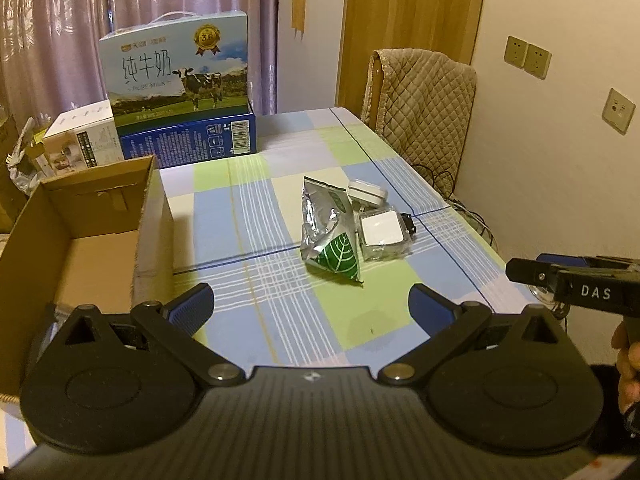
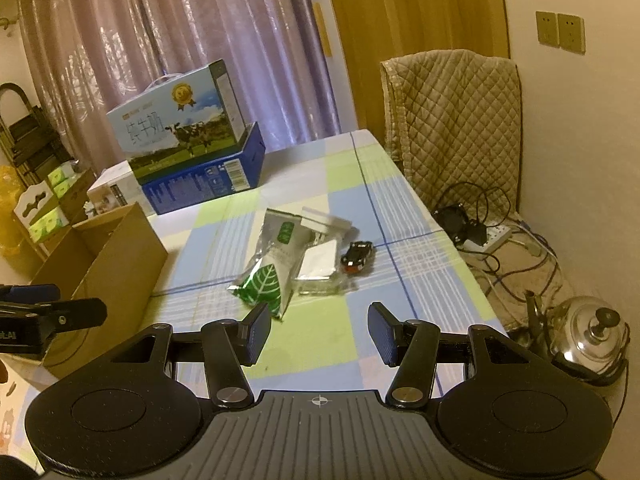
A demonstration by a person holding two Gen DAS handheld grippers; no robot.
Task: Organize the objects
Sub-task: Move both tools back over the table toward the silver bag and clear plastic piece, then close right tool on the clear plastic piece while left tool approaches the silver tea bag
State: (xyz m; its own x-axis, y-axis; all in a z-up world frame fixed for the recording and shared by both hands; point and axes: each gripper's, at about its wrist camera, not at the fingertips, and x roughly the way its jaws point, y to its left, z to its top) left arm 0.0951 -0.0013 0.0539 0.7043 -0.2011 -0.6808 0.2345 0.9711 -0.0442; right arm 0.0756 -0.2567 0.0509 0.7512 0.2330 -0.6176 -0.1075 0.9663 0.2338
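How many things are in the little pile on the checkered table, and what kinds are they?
Silver foil pouch with a green leaf: 1
Clear packets with something white inside: 2
Black toy car: 1
Total: 4

The cardboard box beside the pile looks empty in the part that shows.

dim warm light, fisheye-warped edges

crinkly shiny foil pouch [image 1: 329, 229], plain matt cardboard box [image 1: 96, 236], glossy printed milk carton [image 1: 176, 68], checked cloth over the counter [image 1: 256, 208], quilted fabric on the chair [image 1: 428, 100], polished metal kettle [image 2: 588, 340], ribbed rubbery jaws
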